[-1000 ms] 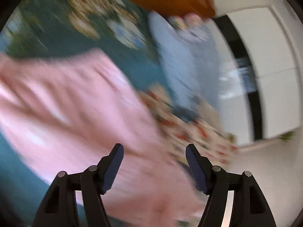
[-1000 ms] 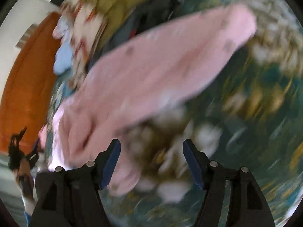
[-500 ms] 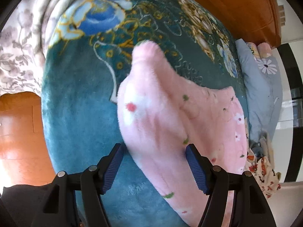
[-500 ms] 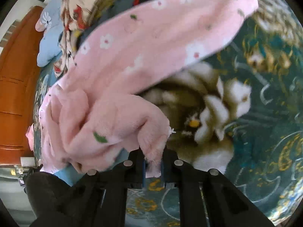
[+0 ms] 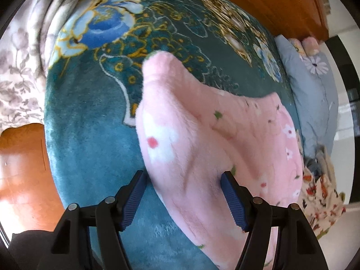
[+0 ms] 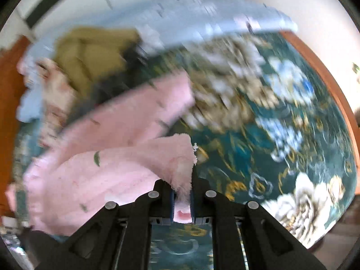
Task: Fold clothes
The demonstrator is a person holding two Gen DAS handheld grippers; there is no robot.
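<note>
A fluffy pink garment with small flowers point(image 5: 202, 146) lies on the teal floral blanket point(image 5: 90, 157) of a bed. My left gripper point(image 5: 183, 193) is open, its two blue pads on either side of a raised fold of the pink cloth. In the right wrist view my right gripper point(image 6: 182, 199) is shut on a corner of the same pink garment point(image 6: 112, 162), which trails off to the left. That view is motion-blurred.
A pile of other clothes, olive point(image 6: 94, 51) and patterned point(image 5: 319, 193), lies at the bed's far side. A light blue pillow point(image 5: 315, 103) and wooden headboard point(image 5: 281, 6) are behind. A grey floral quilt point(image 5: 20, 67) and the wooden floor point(image 5: 20, 168) are on the left.
My right gripper closed on the pink corner half a second ago and has since swung with it. My left gripper has come in around the pink fold and stayed open.
</note>
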